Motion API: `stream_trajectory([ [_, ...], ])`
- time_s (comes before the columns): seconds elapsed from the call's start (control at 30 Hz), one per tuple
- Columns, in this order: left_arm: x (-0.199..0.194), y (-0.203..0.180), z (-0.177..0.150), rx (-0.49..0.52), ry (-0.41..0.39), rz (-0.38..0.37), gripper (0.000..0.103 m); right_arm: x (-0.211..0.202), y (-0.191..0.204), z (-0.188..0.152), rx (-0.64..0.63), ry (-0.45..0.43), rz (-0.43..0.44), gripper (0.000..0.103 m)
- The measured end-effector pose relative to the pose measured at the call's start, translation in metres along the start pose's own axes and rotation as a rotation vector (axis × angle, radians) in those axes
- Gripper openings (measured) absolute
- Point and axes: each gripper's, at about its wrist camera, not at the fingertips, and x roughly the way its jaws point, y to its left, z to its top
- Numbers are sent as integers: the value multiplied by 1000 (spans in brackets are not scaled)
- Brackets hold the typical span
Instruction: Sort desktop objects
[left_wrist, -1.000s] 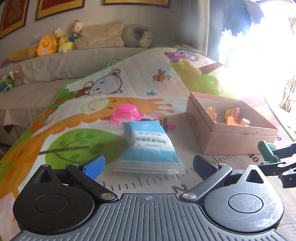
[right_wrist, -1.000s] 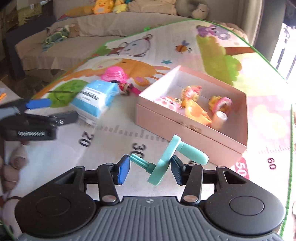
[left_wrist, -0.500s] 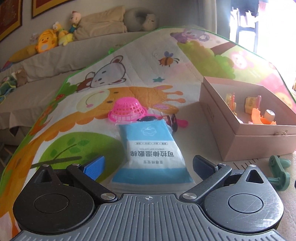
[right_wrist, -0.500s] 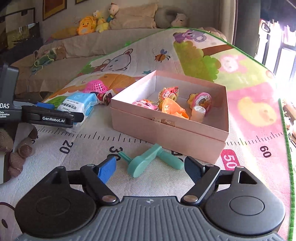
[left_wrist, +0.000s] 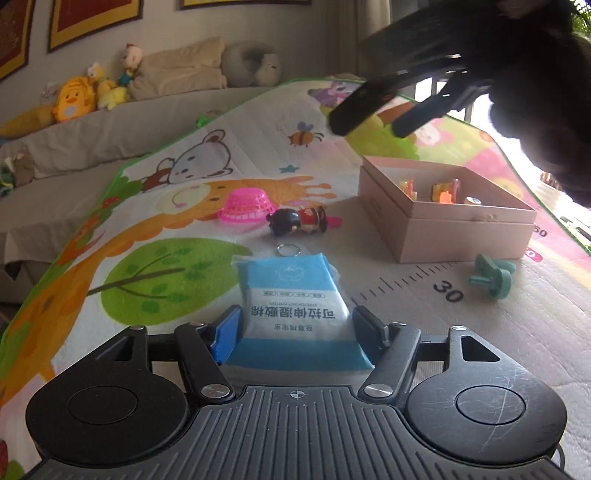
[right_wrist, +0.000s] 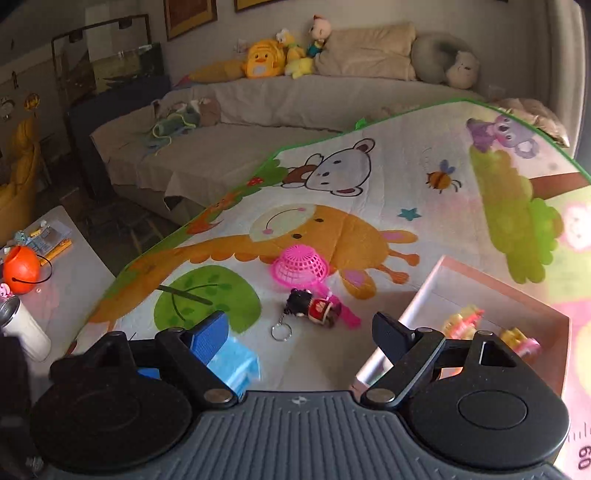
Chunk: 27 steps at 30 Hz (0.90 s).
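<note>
- Left claw (left_wrist: 295, 332) is down low over the play mat (left_wrist: 369, 177), and its jaws are closing around the blue-and-white wipes pack (left_wrist: 291, 295). The near end of the pack sits right between the blue pad and the black pad, both up against its sides as far as I can see.
- The pack lies flat on the mat, printed side up, long way pointing away from the camera.
- Right claw (right_wrist: 301, 338) is up in the air, jaws opening wide with nothing between them. From the left wrist view it's a dark shape hanging above the far side of the pink box (left_wrist: 461, 236).
- The teal plastic toy (left_wrist: 493, 277) lies on the mat by the ruler print, just in front of the box and not in it.
- The box is open on top, with a few orange and yellow toys inside. Too small to say what they are.
- Past the wipes pack there's a little doll keychain (left_wrist: 297, 221) lying on its side, its ring (left_wrist: 288, 251) close to the pack's far edge.
- The pink mesh basket (left_wrist: 245, 205) sits upside down just beside the doll.
- In the right wrist view, a corner of the wipes pack peeks out behind the blue pad.
</note>
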Motion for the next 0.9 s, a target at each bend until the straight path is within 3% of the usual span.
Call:
stream_trajectory([
  [0.03, -3, 1, -5, -5, -11, 5, 84, 20, 4, 10, -10, 30, -11, 86],
  [0.1, -9, 8, -8, -37, -42, -22, 86, 57, 11, 22, -42, 73, -64, 86],
  [0.17, -12, 12, -8, -54, -75, -35, 95, 94, 13, 26, -55, 137, -100, 86],
  [0.3, -11, 16, -8, -75, -74, -48, 96, 141, 18, 22, -82, 223, -125, 82],
  [0.37, -8, 19, -7, -97, -56, -54, 96, 153, 20, 20, -94, 244, -131, 76],
  [0.53, -6, 23, -7, -123, -36, -73, 100, 158, 19, 18, -80, 288, -121, 34],
  [0.8, -4, 23, -9, -123, -31, -75, 101, 97, 26, -10, -53, 420, 36, 35],
  [0.87, -4, 22, -8, -120, -29, -72, 101, 78, 32, -10, -80, 399, 35, 43],
  [0.9, -4, 21, -8, -117, -27, -69, 101, 70, 36, -7, -102, 366, 24, 60],
])
